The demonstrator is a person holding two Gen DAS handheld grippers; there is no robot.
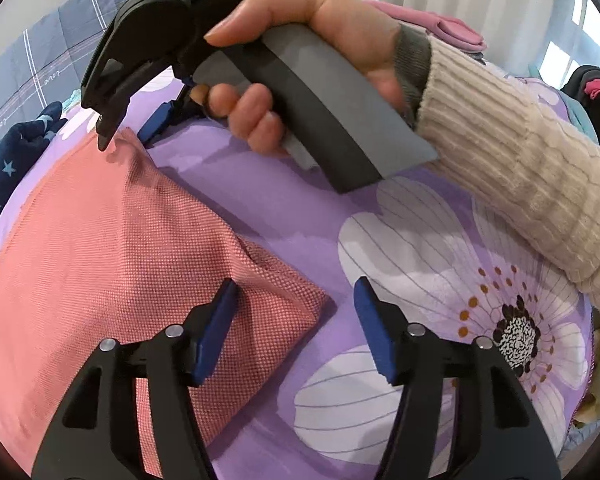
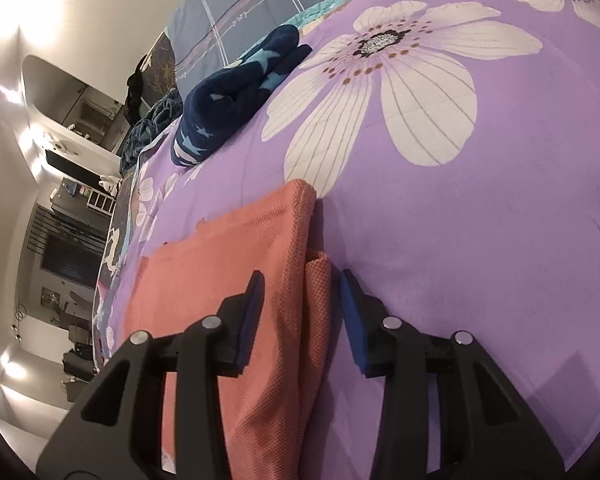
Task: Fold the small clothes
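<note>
Lying on a purple flowered bed (image 2: 500, 220), a pink garment (image 1: 100, 240) sits between the parted pads of both the left gripper (image 1: 296, 320) and right gripper (image 2: 300, 312), neither clamped.

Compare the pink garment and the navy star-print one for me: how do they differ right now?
The pink garment lies spread flat with folded edges; the navy star-print garment sits bundled in a thick roll. The pink one is plain and lies between the right gripper pads; the navy one is patterned and lies farther off, untouched. Both rest on the purple floral bedspread.
</note>
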